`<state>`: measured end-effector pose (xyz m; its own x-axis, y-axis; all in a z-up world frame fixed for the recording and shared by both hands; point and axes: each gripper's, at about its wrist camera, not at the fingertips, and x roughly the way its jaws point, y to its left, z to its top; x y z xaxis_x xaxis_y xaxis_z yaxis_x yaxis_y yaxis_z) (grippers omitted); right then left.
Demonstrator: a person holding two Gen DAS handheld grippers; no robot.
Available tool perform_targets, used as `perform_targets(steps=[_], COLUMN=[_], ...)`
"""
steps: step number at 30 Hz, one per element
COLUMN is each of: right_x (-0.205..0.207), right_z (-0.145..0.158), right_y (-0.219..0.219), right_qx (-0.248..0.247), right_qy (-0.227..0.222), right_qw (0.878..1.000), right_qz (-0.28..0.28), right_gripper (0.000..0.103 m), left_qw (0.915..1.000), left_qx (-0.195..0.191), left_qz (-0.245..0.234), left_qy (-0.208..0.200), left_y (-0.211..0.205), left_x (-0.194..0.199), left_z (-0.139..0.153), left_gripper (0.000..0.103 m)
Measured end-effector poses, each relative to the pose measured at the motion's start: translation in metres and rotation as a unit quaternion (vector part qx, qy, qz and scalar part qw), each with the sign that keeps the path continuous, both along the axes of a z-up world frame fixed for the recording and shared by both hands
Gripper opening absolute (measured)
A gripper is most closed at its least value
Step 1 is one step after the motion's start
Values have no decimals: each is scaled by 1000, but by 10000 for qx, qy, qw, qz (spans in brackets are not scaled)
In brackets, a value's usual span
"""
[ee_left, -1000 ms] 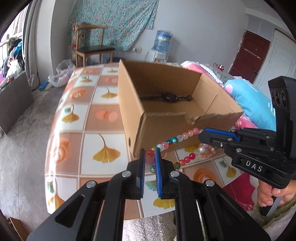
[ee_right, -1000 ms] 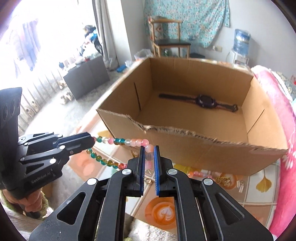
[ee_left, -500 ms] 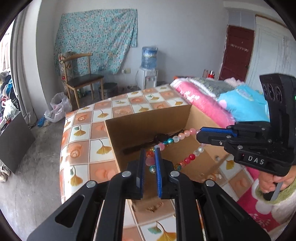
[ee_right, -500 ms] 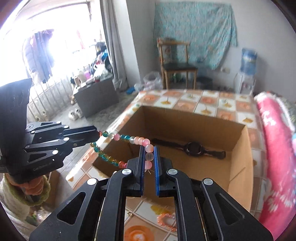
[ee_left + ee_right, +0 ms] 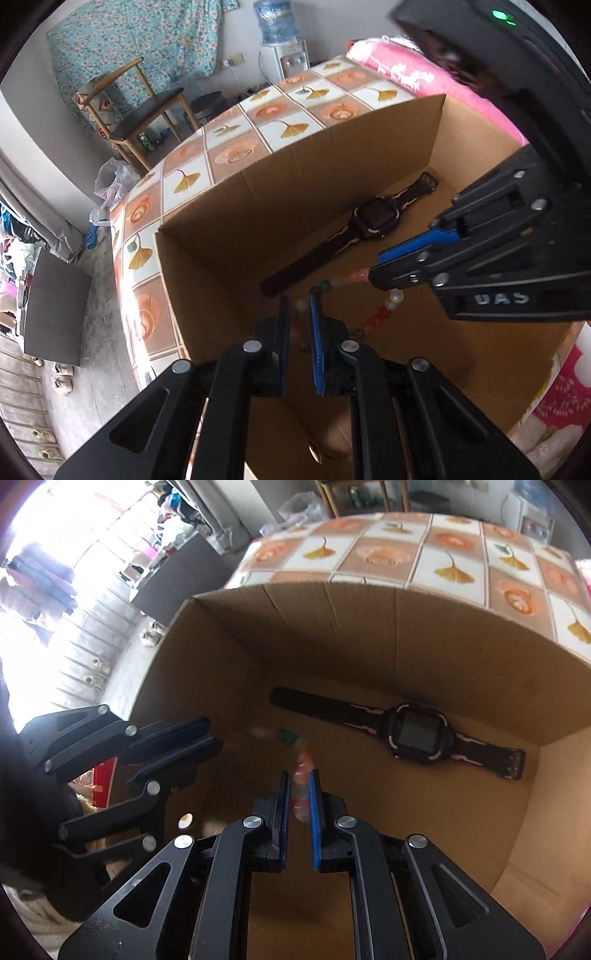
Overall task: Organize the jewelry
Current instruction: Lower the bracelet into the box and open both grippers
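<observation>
- Left hand-held gripper (image 5: 298,314): over the open cardboard box (image 5: 229,221), fingers slightly apart, blurred beads of the bead string (image 5: 376,317) in the gap — seemingly no longer pinched, though hard to tell through the blur.
- Bead string: strung from the left gripper's tips rightward to the right one's, sagging in a loop between, above the box floor.
- Black watch (image 5: 417,734): flat on the box floor, beyond both grippers, apart from the beads.
- Right hand-held gripper (image 5: 298,786): fingers a little apart around pale blurred beads, inside the box.
- Box on the tiled tabletop (image 5: 443,561).
</observation>
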<state>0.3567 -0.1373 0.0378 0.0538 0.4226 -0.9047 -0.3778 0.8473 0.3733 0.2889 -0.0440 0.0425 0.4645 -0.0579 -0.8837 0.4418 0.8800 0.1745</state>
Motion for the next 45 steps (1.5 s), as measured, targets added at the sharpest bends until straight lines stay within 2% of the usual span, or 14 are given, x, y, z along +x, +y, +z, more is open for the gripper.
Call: perform_targets(steps=[3, 5, 9, 11, 14, 17, 19, 21, 26, 31, 34, 37, 41, 45], right_x=[0, -5, -28, -49, -94, -115, -124, -122, -117, -130, -133, -137, -143, -141], right_z=[-1, 5, 35, 58, 95, 101, 89, 62, 25, 33, 34, 32, 33, 34], right_y=[-2, -10, -34, -51, -95, -143, -175, -196, -192, -182, -180, -180, -178, -180], right_qx=[61, 186, 419, 542, 783, 819, 936, 1191, 1588, 1363, 1299, 1369, 1330, 1264], right_qy=[-5, -110, -614, -1062, -1931, -2231, -2066, -1516, -719, -812, -762, -645, -668, -699], right_qw=[9999, 9993, 9959, 9905, 9715, 9542, 9457, 9427, 9431, 9484, 9513, 9535, 9548, 9555], right_qz=[-156, -291, -521, -689, -1132, -1819, -2329, -2724, -2830, -2747, -2691, -2606, -2571, -2573], right_gripper=[18, 21, 28, 36, 52, 63, 65, 65, 65, 65, 65, 65, 65, 65], left_qw=[9998, 9992, 9959, 9914, 9803, 9650, 9544, 9453, 9225, 8974, 8906, 9049, 9023, 9091], left_qx=[-99, -284, -650, -932, -1387, -2032, -2506, -2859, -3450, -4061, -4227, -3918, -3953, -3823], left_qz=[177, 257, 389, 499, 746, 1055, 1219, 1389, 1730, 1637, 1547, 1586, 1632, 1569], left_qy=[-26, -102, -488, -770, -1192, -1278, -1071, -734, -67, 548, 645, 501, 539, 522], left_y=[6, 13, 28, 42, 66, 92, 103, 112, 116, 109, 102, 96, 99, 91], left_x=[1, -3, -22, -41, -76, -103, -114, -111, -102, -98, -98, -98, -97, -100], left_z=[3, 11, 40, 59, 81, 83, 71, 51, 11, -13, -14, -10, -9, -7], left_gripper=[28, 29, 43, 53, 71, 82, 84, 84, 84, 84, 83, 83, 83, 83])
